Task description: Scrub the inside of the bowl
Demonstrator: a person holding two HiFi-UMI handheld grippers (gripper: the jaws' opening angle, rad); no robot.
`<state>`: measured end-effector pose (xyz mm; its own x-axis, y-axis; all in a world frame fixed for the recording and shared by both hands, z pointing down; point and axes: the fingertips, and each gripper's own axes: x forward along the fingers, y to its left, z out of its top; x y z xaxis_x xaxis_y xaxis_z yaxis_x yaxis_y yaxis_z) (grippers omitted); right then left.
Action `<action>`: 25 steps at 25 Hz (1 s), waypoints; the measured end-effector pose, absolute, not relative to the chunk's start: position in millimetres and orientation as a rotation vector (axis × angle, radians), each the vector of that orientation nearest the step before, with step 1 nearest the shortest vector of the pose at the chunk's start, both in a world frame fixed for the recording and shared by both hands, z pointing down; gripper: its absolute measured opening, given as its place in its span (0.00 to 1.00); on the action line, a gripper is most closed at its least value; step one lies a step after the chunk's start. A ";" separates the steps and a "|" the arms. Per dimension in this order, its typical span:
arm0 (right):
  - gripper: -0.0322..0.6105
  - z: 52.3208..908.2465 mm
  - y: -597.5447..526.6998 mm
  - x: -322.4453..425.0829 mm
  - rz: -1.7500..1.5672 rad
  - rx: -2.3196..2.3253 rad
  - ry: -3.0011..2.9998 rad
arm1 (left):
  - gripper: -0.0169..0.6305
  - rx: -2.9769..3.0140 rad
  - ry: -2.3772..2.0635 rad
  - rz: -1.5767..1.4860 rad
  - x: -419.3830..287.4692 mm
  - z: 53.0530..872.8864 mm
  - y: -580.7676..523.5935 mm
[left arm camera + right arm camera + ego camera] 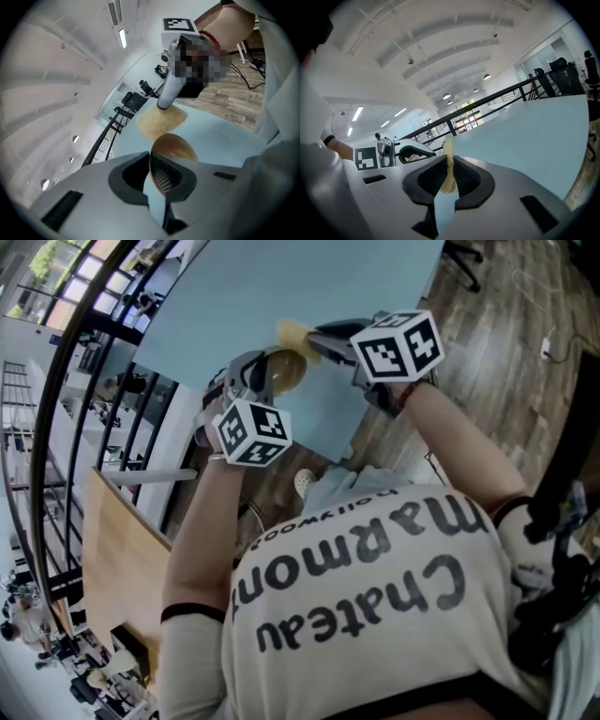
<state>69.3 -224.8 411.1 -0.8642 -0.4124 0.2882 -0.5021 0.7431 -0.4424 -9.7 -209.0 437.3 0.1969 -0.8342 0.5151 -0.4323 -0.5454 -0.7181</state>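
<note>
**Head view.** The left tool (263, 374) and the right tool (316, 339) meet over the pale blue bench (234, 296), in the upper centre of the frame. The brown bowl (282, 371) is held clear of the bench and tipped on edge. Its mouth appears to be turned toward the right tool. The yellow scrub pad (292, 333) lies just beside the bowl's upper rim; whether they touch cannot be told.

**Left gripper view.** The left tool (158, 172) is pressed together on the bowl (174, 146), pinching its wall at the rim. The bowl rises from the jaws toward the frame centre. Above it the scrub pad (161, 121) shows its broad face, hanging from the right tool (165, 106).

**Right gripper view.** The right tool (447, 177) pinches the scrub pad (448, 161), which is seen edge-on. The pad's long axis runs upright, from the jaws toward the top of the frame. The left tool (401, 160) and the bowl (408, 158) sit at centre left.
</note>
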 end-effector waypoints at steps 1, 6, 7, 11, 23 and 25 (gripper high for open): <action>0.14 410.9 -226.8 66.9 0.761 0.715 -2.764 | 0.05 -2.054 1.170 -1.311 -9.8 438.3 -210.0; 0.14 409.8 -235.0 53.8 0.653 0.619 -2.737 | 0.05 -2.012 1.129 -1.343 -9.3 440.8 -218.5; 0.14 410.2 -235.6 51.5 0.638 0.602 -2.735 | 0.05 -2.005 1.121 -1.349 -9.3 441.8 -220.0; 0.14 411.7 -231.8 43.0 0.601 0.515 -2.729 | 0.05 -1.981 1.080 -1.373 -8.1 445.2 -222.7; 0.14 416.3 -237.4 32.1 0.382 0.459 -2.692 | 0.05 -1.901 0.919 -1.386 7.0 444.0 -219.9; 0.14 415.4 -237.4 30.9 0.385 0.460 -2.703 | 0.05 -1.895 0.899 -1.374 10.8 442.0 -219.5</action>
